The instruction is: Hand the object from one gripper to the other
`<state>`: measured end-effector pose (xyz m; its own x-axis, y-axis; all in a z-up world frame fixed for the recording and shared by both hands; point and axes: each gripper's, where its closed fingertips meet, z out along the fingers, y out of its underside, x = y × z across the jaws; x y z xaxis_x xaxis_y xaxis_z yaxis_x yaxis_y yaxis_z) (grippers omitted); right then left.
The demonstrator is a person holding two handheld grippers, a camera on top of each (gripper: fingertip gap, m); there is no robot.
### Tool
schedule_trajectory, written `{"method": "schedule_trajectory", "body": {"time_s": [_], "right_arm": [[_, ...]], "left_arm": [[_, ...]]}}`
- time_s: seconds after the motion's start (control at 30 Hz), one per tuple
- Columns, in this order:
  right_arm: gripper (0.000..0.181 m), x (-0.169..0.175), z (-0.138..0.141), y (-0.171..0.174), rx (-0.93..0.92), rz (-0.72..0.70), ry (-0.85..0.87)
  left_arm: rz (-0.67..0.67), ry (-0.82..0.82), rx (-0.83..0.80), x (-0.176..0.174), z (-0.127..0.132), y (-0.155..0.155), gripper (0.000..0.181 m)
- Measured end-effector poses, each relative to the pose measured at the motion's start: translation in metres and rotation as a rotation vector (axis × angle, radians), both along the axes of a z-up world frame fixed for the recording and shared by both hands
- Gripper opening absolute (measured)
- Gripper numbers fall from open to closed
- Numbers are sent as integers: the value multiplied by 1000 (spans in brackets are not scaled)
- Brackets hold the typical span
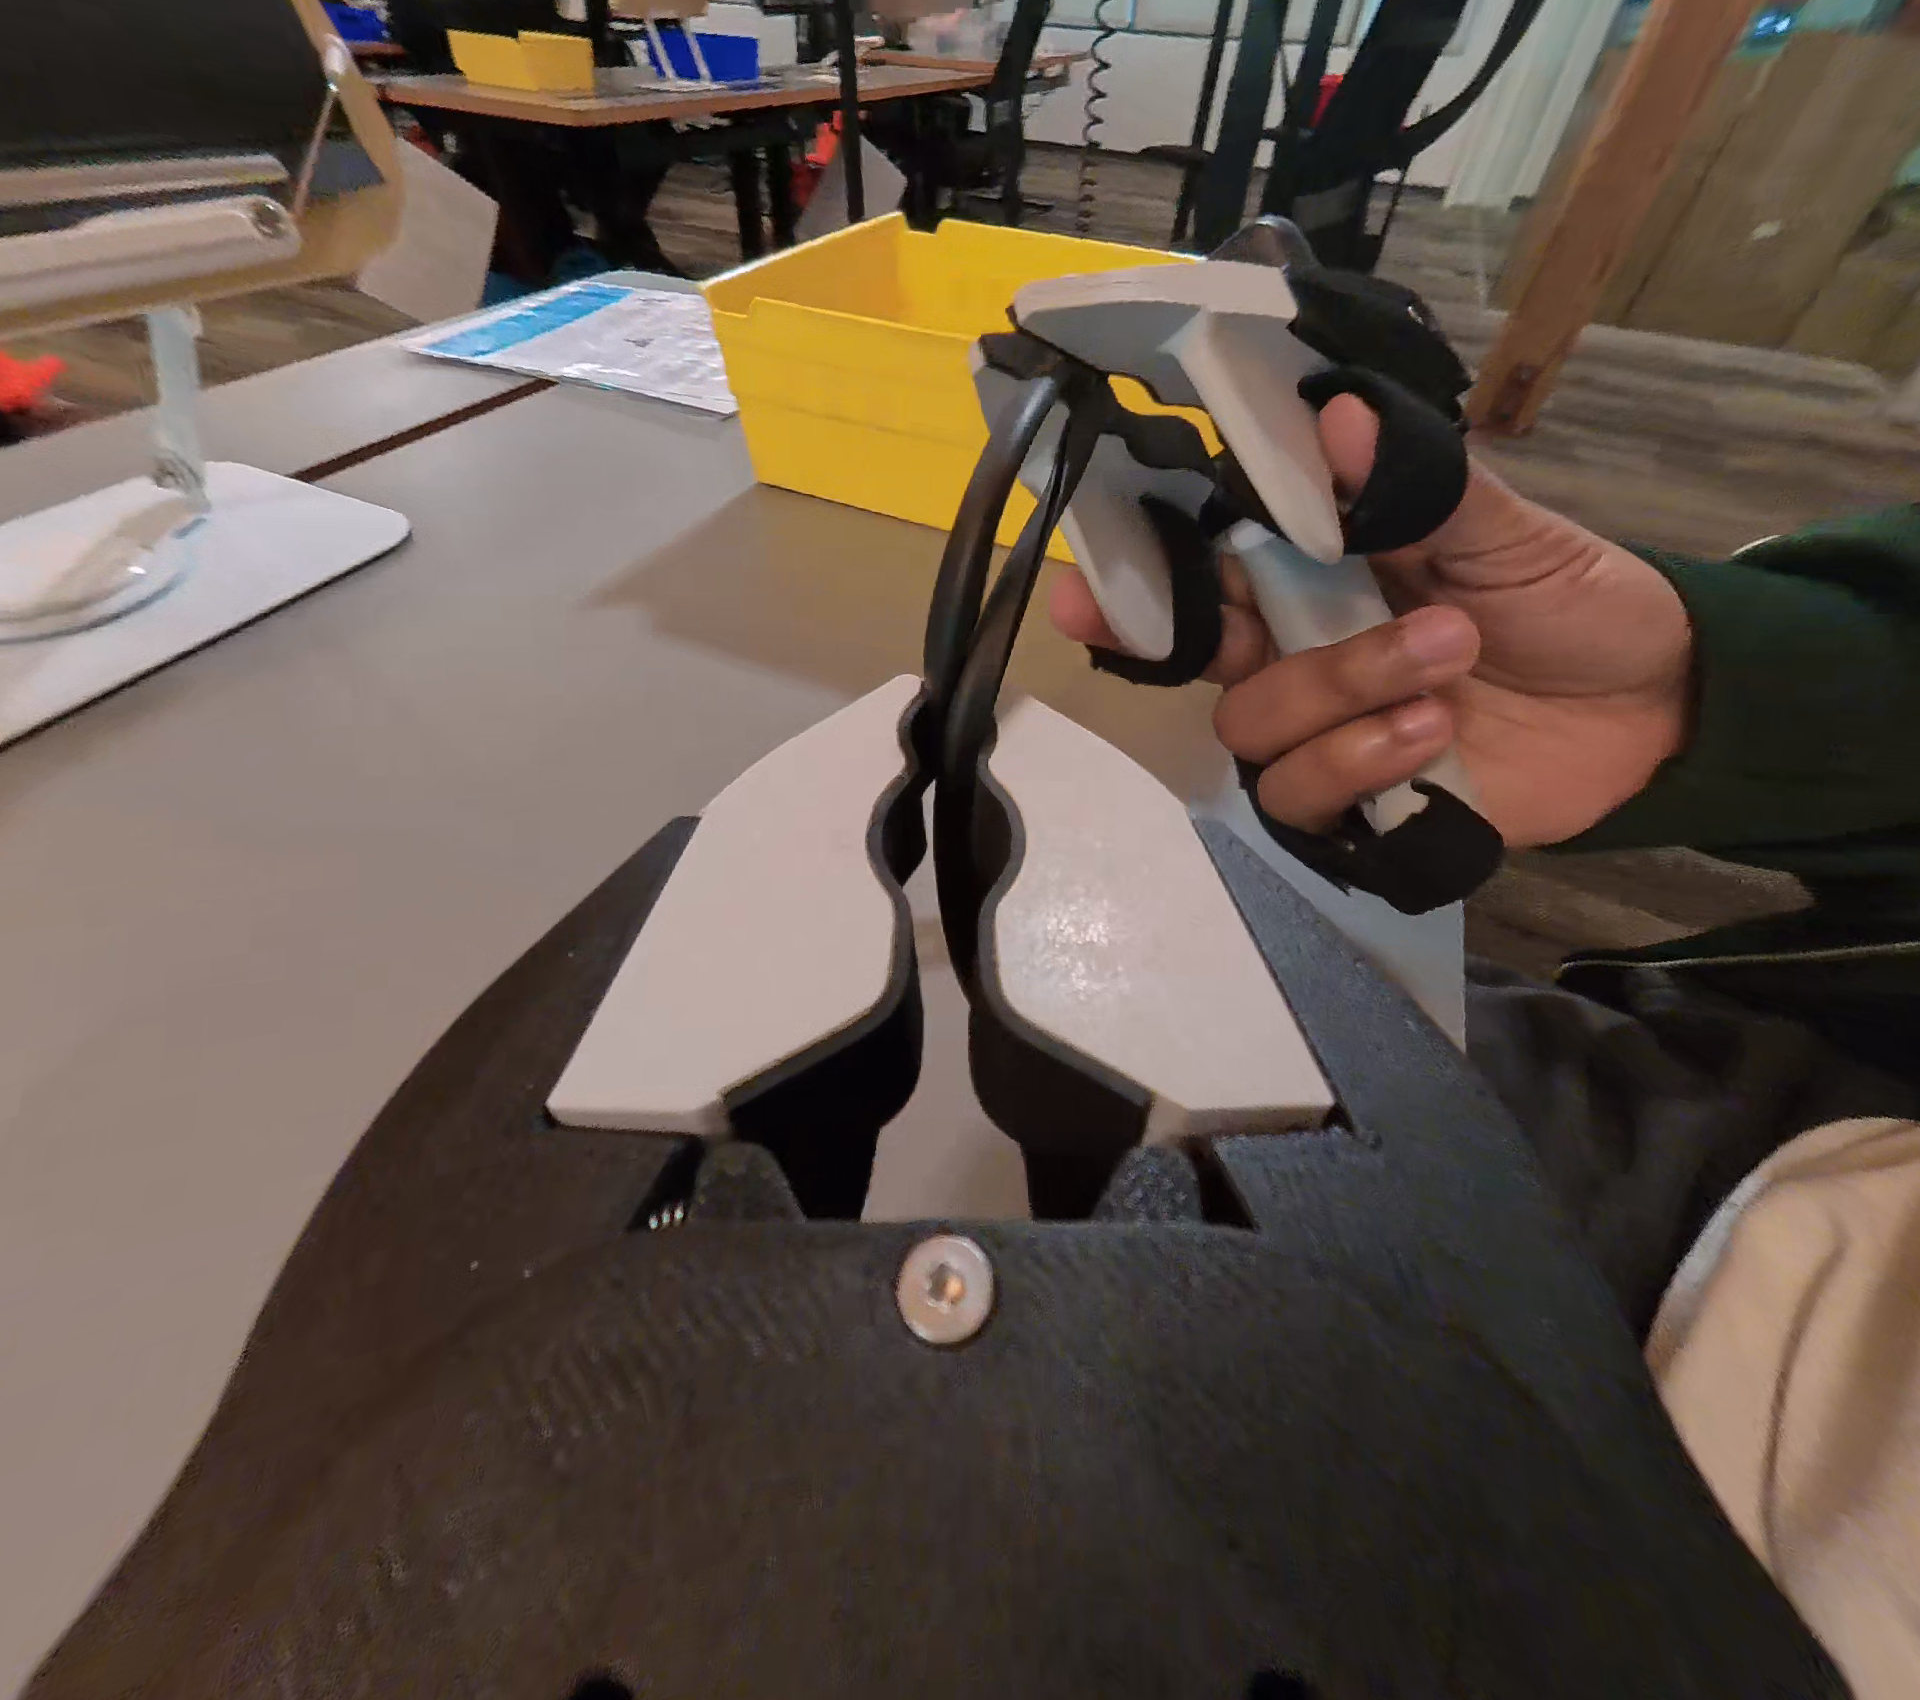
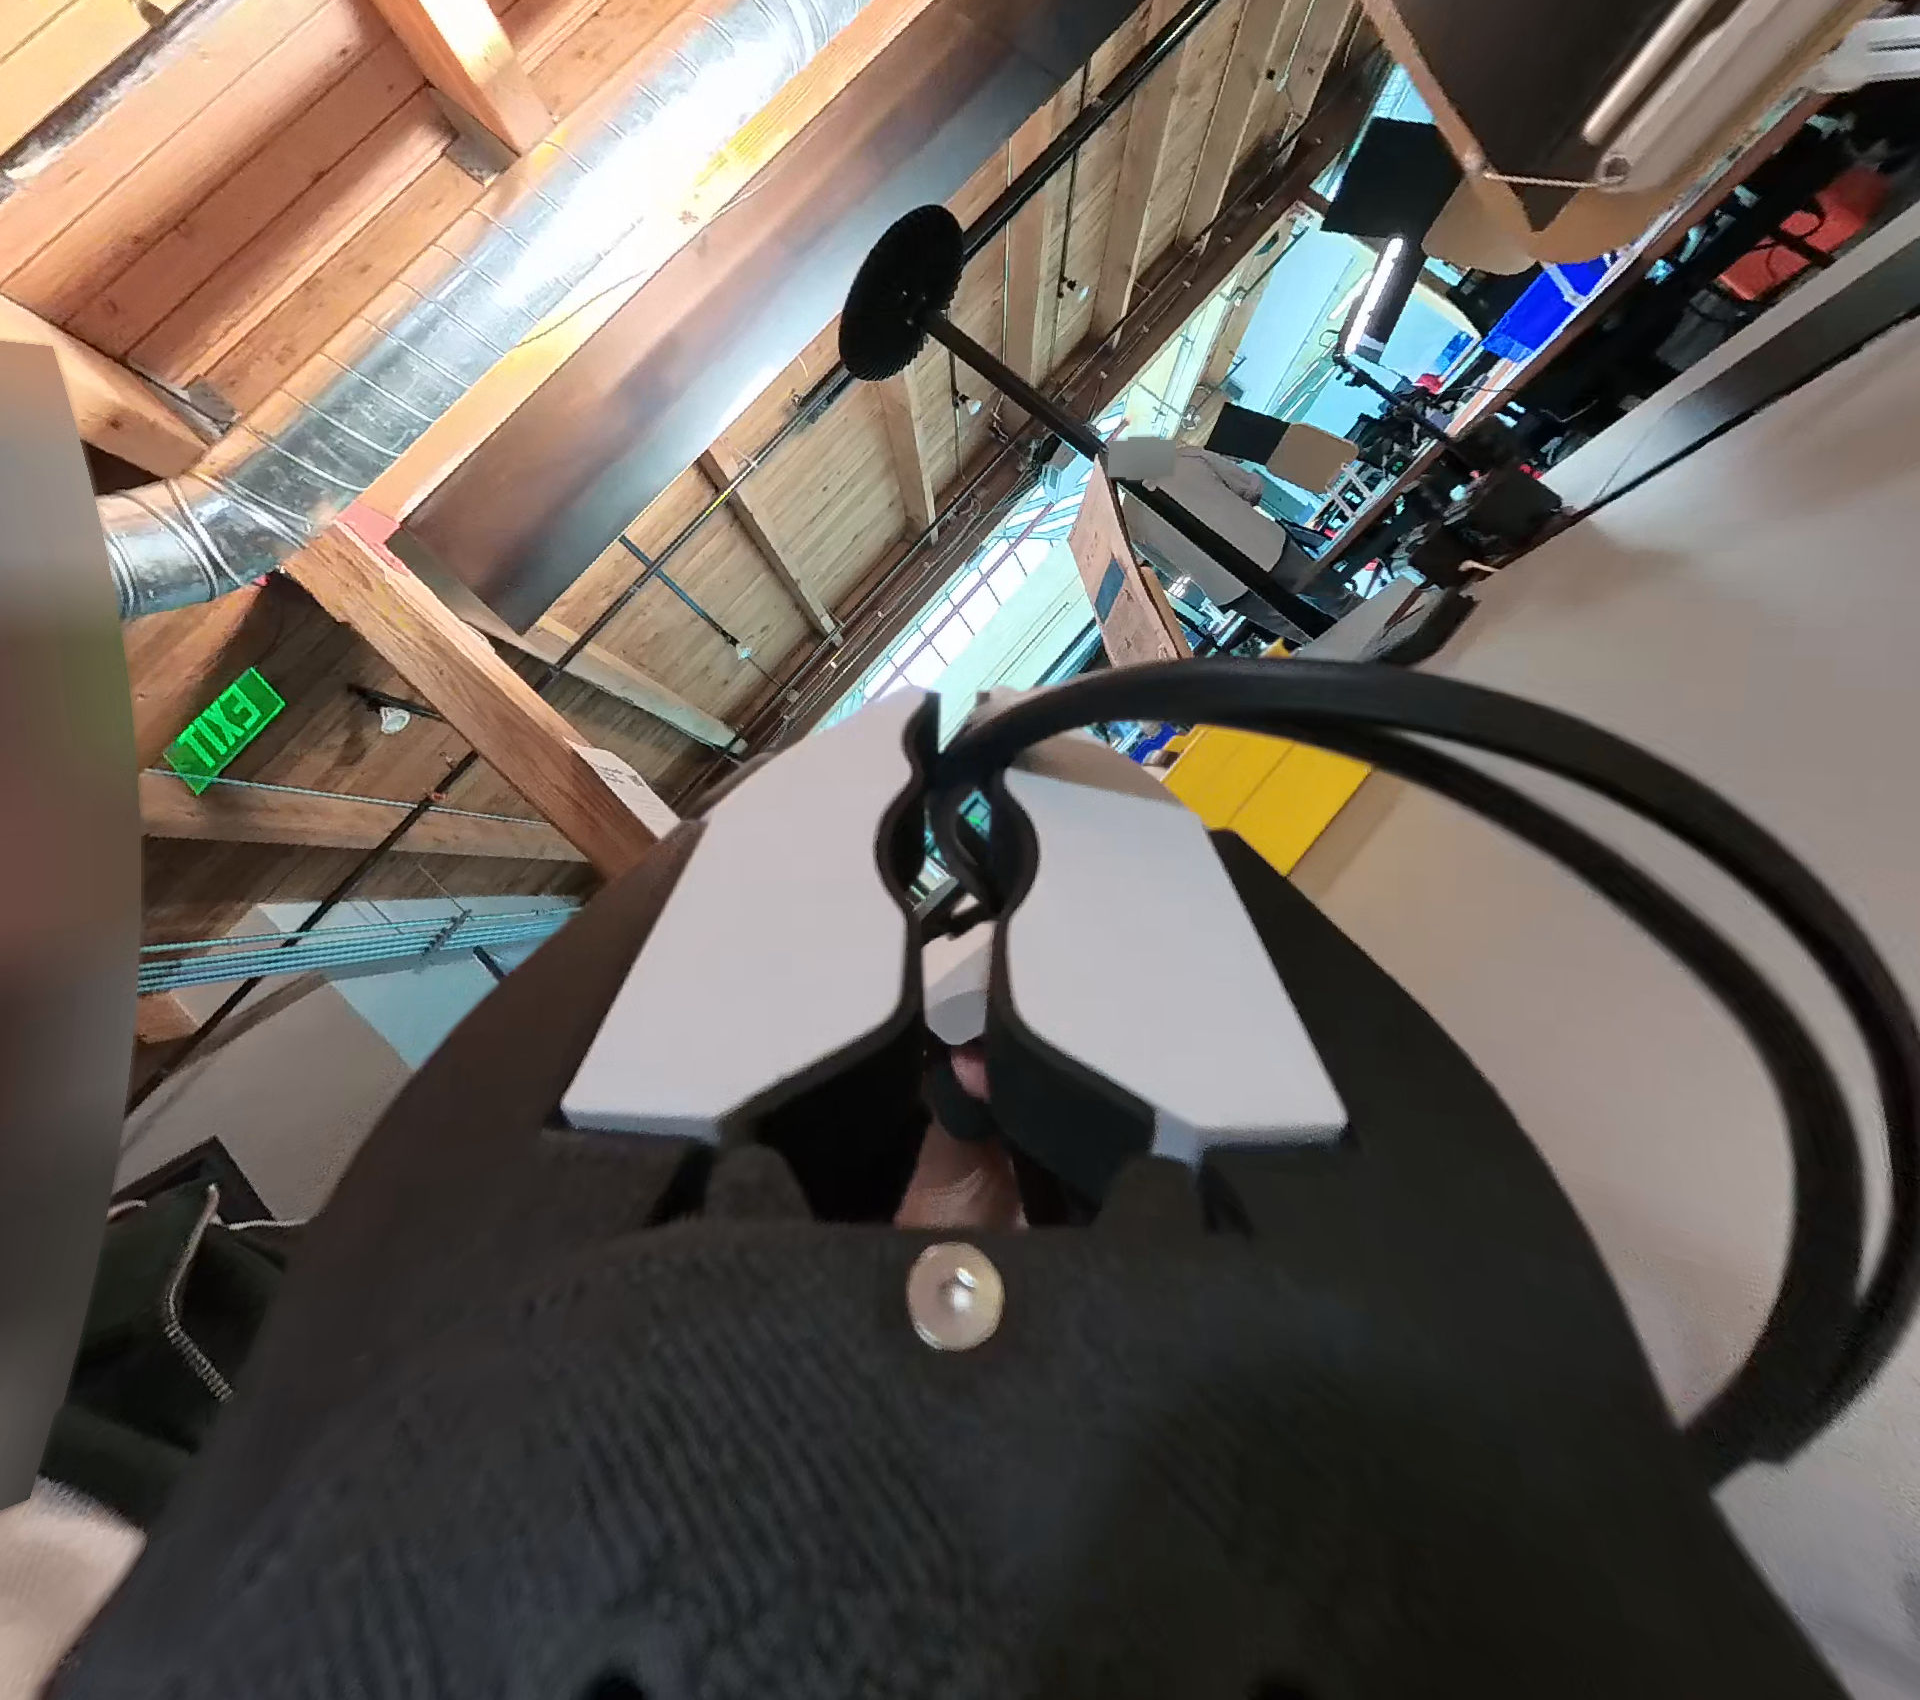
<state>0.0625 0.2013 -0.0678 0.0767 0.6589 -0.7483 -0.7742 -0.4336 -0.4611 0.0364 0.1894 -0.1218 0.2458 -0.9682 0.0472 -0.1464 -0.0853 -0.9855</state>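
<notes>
A black cable loop is stretched between both grippers above the grey table. My left gripper is shut on the lower end of the loop, which runs up out of its grey fingers. My right gripper, held in a person's hand, is tilted over and pinches the top end of the loop. In the right wrist view, the right gripper is shut on the cable, which arcs away to the right in two strands. That view looks up at the ceiling.
A yellow bin stands on the table just behind the grippers and also shows in the right wrist view. A screen on a white stand is at the left. A printed sheet lies at the table's far edge. Spacing between my two grippers at the tips: around 6 cm.
</notes>
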Motion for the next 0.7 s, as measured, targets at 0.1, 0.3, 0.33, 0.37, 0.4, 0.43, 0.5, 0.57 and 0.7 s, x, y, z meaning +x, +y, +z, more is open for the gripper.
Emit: {"method": "schedule_trajectory", "body": {"time_s": [0.1,0.3,0.33,0.37,0.4,0.43,0.5,0.57,0.7], "right_arm": [[4,-2,2,-2,23,10,-31],[36,-3,-4,1,-25,38,16],[42,-4,-4,1,-28,41,26],[45,-6,-5,1,-25,49,25],[46,-9,-6,0,-19,60,10],[47,-13,-7,-2,-9,72,-14],[47,-23,-10,-5,18,94,-75],[47,-32,-14,-9,37,113,-135],[44,-38,-23,-9,25,134,-167]], "left_arm": [[-12,4,-44,-1,-5,3,3],[-5,-102,-243,-14,4,20,3],[11,-132,-283,-21,8,27,3],[30,-159,-316,-29,12,35,3],[59,-180,-335,-38,17,44,3],[91,-188,-328,-48,23,52,3],[157,-164,-250,-65,36,64,3],[209,-134,-158,-81,53,72,3],[341,-123,-88,-116,92,83,3]]}}
